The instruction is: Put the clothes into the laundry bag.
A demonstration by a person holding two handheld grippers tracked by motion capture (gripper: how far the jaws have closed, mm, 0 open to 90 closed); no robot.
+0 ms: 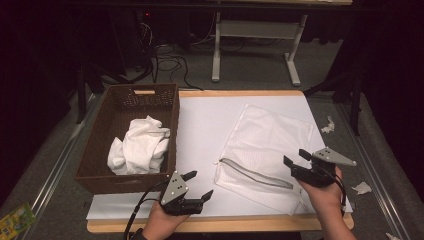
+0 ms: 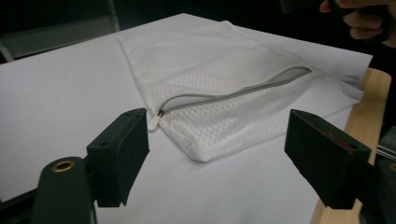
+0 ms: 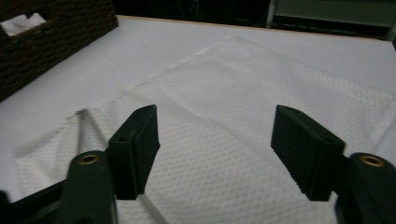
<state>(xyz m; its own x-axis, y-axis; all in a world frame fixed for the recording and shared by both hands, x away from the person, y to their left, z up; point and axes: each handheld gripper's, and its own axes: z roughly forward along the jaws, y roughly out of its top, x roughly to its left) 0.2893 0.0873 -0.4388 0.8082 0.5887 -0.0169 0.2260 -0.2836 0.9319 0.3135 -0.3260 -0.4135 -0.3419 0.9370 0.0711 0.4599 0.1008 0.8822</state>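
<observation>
- The mesh bag (image 1: 265, 152) lay flat on the white sheet (image 1: 205, 125), on the right half of the table, with its grey zipper (image 1: 256, 173) running along the near edge and closed as far as could be seen.
- The zipper pull (image 2: 153, 121) sat at the bag's left end, just off the left gripper's left jaw in the left gripper view.
- The right gripper (image 1: 296, 158) hung above the bag's near right corner, jaws apart with nothing between them; no pad touched the mesh.
- The left gripper (image 1: 198, 184) was near the front edge of the sheet, left of the bag, jaws wide apart and holding nothing.
- A brown wicker basket (image 1: 170, 107) stood at the left edge of the sheet, well apart from the bag, with crumpled white cloth (image 1: 140, 146) inside.
- Bare sheet lay between basket and bag, and nothing stood in that gap.
- The wooden table edge (image 1: 240, 93) showed beyond the sheet at the back and front.
- Scraps of white paper (image 1: 327, 125) lay off the table at the right, on the grey floor.
</observation>
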